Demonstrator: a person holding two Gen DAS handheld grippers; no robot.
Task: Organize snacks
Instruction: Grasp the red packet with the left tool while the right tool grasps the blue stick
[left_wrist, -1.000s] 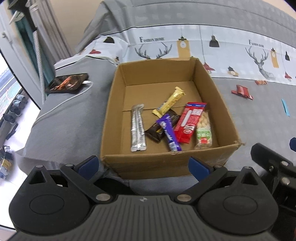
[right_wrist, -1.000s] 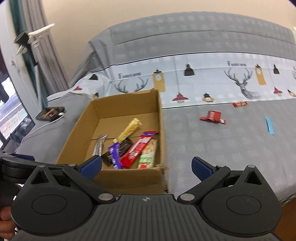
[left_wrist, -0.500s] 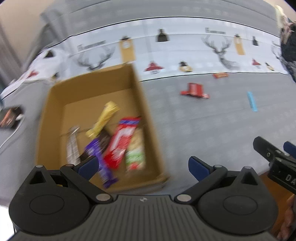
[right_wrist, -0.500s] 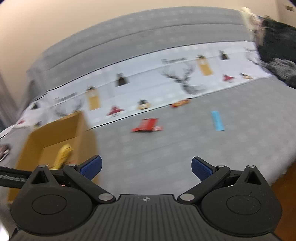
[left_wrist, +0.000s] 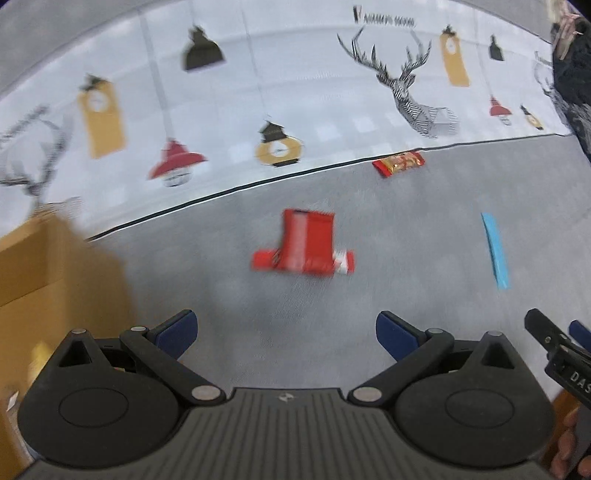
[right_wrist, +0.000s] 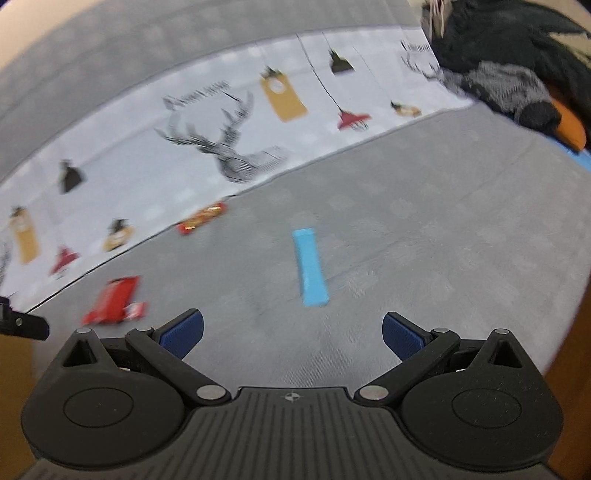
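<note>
Task partly finished, judging by what is lying out: three snacks are resting loose on the grey bedspread (left_wrist: 424, 295). The red packets (left_wrist: 304, 243) are lying mid-spread, the orange-red bar (left_wrist: 399, 163) at the printed band's edge, the blue stick (right_wrist: 309, 266) toward the right. The cardboard box (left_wrist: 48, 280) is sitting at the left; its contents are hidden. The left gripper (left_wrist: 286, 330) and right gripper (right_wrist: 291, 332) are both hovering with jaws apart, holding nothing.

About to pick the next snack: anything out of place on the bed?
Three items lie loose on the grey cover, outside the cardboard box: overlapping red wrappers, a blue stick and a red-gold bar at the printed border. Both tools are open and empty.
</note>
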